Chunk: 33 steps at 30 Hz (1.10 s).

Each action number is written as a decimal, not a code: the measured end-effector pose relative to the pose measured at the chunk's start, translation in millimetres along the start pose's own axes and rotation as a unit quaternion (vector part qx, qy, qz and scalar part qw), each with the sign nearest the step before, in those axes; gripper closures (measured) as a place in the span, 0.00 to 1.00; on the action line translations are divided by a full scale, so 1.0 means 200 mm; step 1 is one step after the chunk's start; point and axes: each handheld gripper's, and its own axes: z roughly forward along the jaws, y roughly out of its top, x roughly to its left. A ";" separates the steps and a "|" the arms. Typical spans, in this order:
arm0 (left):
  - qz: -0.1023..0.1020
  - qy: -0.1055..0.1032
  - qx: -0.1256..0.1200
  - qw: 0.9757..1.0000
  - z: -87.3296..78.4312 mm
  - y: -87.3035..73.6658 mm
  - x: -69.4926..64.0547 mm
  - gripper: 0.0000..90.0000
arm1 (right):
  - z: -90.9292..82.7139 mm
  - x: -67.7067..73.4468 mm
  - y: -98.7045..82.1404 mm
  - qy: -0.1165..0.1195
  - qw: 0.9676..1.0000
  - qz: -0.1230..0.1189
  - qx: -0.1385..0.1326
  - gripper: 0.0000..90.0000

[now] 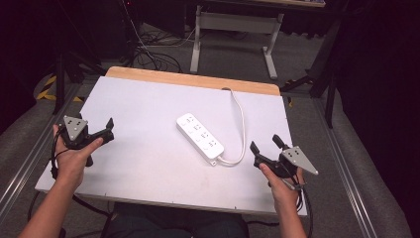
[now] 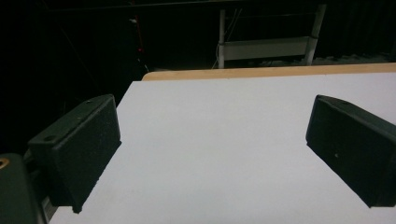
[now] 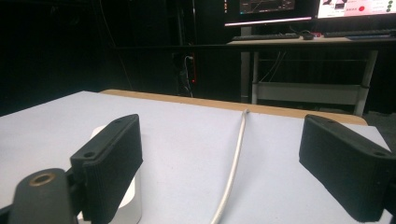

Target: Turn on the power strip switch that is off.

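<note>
A white power strip lies at an angle near the middle of the white table top. Its white cable loops from the near end and runs to the far edge. My left gripper is held over the table's left side, open, with bare table between its jaws. My right gripper sits at the right near edge, open, just right of the strip. In the right gripper view the cable runs between the jaws and the strip's end sits behind the left jaw.
A bare wooden strip borders the table's far edge. Beyond it stand a white desk frame and loose cables on the floor. A desk with lit monitors is seen farther back. Metal rails flank the table.
</note>
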 end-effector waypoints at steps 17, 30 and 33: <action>0.004 -0.006 -0.002 1.000 0.01 0.00 -0.01 0.05 | -0.02 -0.01 0.00 -0.007 1.000 -0.002 -0.007 0.19; 0.006 -0.004 -0.003 1.000 0.00 0.00 0.00 0.05 | -0.02 0.00 0.01 0.049 0.998 0.007 0.027 0.61; 0.006 -0.005 -0.003 1.000 0.00 0.00 0.00 0.05 | -0.01 0.01 0.01 0.063 0.997 0.001 0.035 0.71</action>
